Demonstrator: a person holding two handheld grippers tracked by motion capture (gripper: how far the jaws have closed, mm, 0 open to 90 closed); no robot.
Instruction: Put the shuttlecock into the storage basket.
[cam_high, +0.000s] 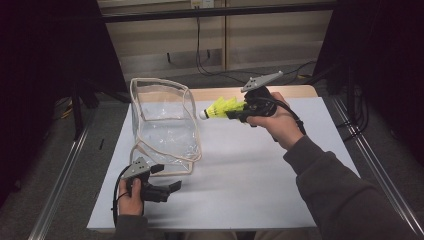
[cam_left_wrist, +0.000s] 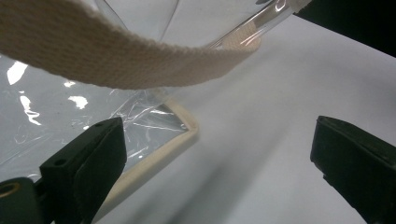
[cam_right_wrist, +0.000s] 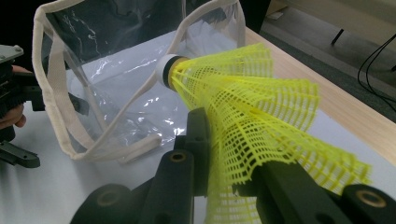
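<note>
At centre right of the high view, the right gripper (cam_high: 239, 113) is raised above the bench (cam_high: 250, 170), its jaws clamped on the skirt of a yellow shuttlecock (cam_high: 222, 108) whose white cork points left toward a clear bag (cam_high: 162, 122) with cream straps. At lower left, the left gripper (cam_high: 167, 181) sits just beside the bag's near corner, jaws apart and empty.

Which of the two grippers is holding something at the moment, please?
The right gripper, raised beside the clear bag, has its jaws shut on the yellow shuttlecock. The left gripper sits low by the bag's corner, jaws apart and empty.
</note>
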